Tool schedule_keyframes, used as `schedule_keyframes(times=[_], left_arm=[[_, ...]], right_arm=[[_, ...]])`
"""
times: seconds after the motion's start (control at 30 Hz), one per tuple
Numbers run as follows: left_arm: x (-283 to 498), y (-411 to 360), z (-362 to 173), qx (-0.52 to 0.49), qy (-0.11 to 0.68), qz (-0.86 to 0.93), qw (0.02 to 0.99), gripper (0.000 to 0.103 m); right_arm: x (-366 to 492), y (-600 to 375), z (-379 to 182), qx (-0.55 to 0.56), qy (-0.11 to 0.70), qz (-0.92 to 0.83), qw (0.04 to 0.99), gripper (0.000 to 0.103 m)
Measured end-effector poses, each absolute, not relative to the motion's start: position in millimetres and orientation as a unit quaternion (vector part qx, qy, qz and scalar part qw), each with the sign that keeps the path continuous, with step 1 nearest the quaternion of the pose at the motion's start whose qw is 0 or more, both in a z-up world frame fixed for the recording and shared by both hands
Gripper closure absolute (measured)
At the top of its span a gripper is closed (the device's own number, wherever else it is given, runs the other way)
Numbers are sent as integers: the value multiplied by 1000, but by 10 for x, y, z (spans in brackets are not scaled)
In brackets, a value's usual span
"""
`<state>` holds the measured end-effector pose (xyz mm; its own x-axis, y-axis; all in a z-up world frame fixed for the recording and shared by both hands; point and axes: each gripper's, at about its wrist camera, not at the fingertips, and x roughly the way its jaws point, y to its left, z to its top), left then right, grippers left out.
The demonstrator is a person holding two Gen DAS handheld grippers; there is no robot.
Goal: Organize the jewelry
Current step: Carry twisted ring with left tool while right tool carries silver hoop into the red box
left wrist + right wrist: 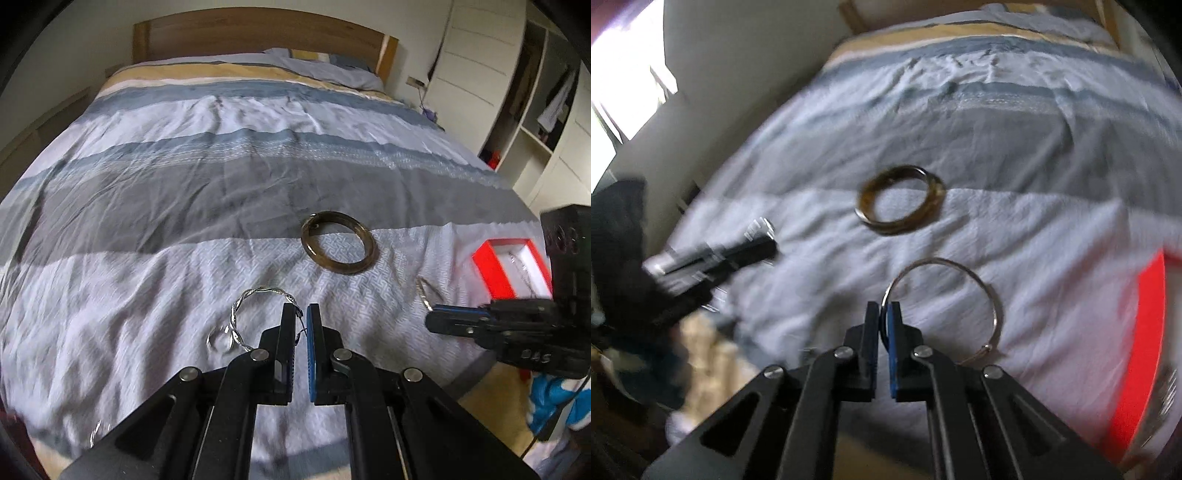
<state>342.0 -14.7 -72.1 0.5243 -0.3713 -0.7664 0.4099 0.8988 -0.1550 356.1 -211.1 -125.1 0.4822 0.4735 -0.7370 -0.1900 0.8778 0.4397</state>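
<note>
Both bracelets are already in hand, so the step looks like the carry to the box. The twisted silver bangle [255, 314] hangs off the left tongs [301, 314], which are closed down to a narrow slit on its far-right part; a small clear ring or charm [220, 338] dangles low on its left, just above the bedspread [184, 184]. The thin plain silver bangle [960, 295] is pinched at its near-left edge by the right tongs [885, 308], closed almost flat on the wire, with a small clasp or bead at its near-right end. Further out on the bed lies the dark amber-brown bangle [338, 242], thick, glossy, flat on the striped cover and untouched. At the right edge of the bed sits the red box [511, 267], open, with a white lining and something silvery inside that I cannot make out. I judge the next move to be swinging each held bangle right, over the box rim, and lowering before letting go. The right-hand view is smeared, so fine detail there is uncertain. The wire bangle is springy and may twist in so slim a grip.
</note>
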Motion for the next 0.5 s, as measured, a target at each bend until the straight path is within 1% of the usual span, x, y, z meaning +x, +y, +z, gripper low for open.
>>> schedule_keyframes(times=[0.1, 0.33, 0.5], left_arm=[[3232, -51, -574, 15, 429, -218, 877, 98], [2809, 112, -217, 17, 416, -200, 887, 98], [2530, 57, 2, 22, 405, -202, 892, 98]], right_arm=[[3336, -2180, -1126, 216, 446, 209, 843, 99], [2870, -2167, -815, 246, 416, 204, 851, 99], [2562, -2340, -601, 262, 393, 192, 860, 99]])
